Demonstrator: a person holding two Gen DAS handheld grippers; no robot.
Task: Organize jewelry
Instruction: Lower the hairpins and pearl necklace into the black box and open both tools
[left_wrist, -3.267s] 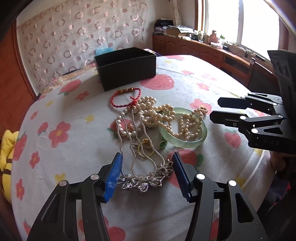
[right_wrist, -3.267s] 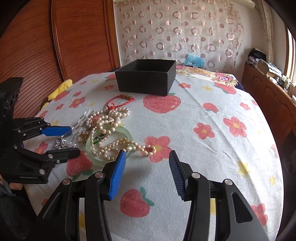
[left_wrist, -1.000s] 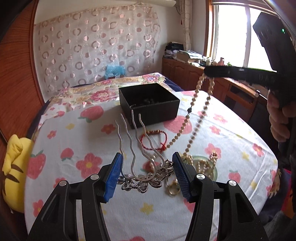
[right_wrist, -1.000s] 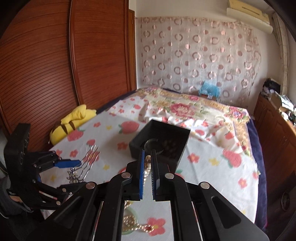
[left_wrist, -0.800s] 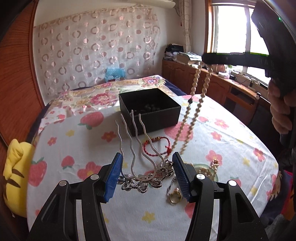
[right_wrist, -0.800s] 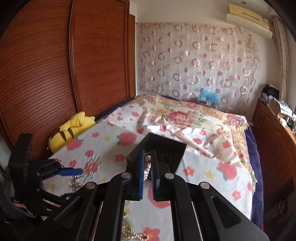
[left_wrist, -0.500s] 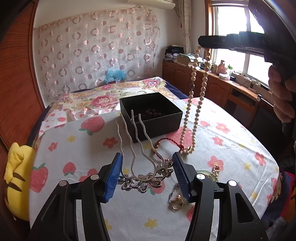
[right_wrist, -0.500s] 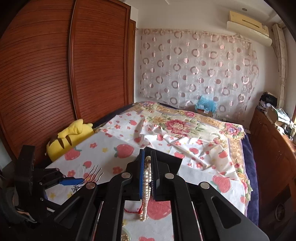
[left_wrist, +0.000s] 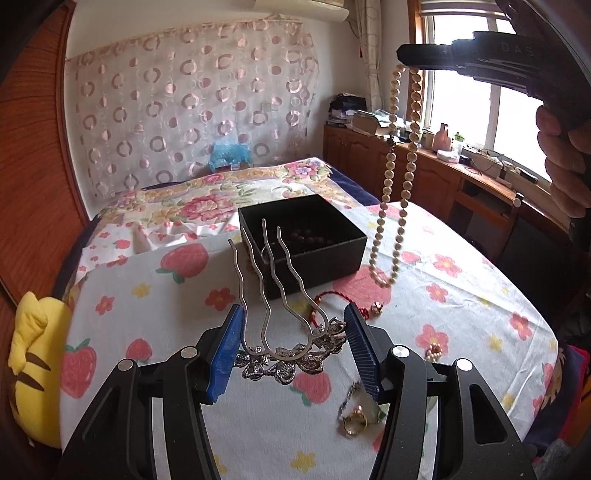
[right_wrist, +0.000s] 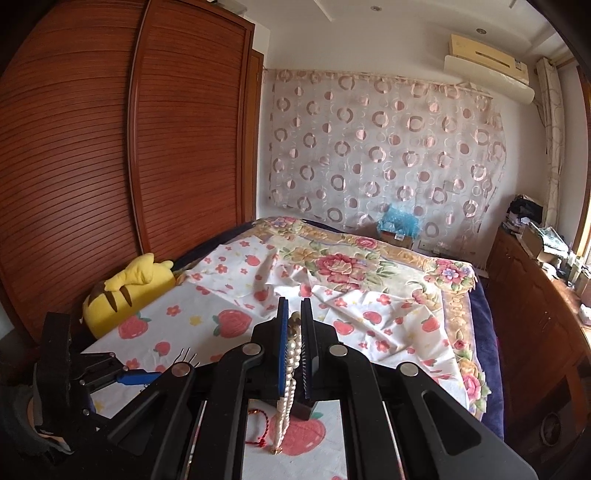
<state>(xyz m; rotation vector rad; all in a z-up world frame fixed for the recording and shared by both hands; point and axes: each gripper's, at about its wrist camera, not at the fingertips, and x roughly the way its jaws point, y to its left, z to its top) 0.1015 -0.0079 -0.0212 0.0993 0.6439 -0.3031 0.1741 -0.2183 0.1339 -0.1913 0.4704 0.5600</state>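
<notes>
left gripper (left_wrist: 291, 343) clamps silver four-pronged hair comb (left_wrist: 273, 295) | right gripper (right_wrist: 294, 314) pinches hanging pearl bead necklace (left_wrist: 395, 177), seemingly beside black square box (left_wrist: 303, 243)

— What do my grippers look like?
— The left gripper (left_wrist: 291, 328) is black plastic with ribbed blue pads (left_wrist: 226, 356) and silver screws (left_wrist: 188, 352); the right gripper (right_wrist: 294, 341) matches.

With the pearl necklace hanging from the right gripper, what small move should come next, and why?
Probably carry the right gripper sideways until the pearl necklace hangs over the black box, then lower it in. The necklace hangs free, clear of the cloth, beside the box and not yet above its opening.
</notes>
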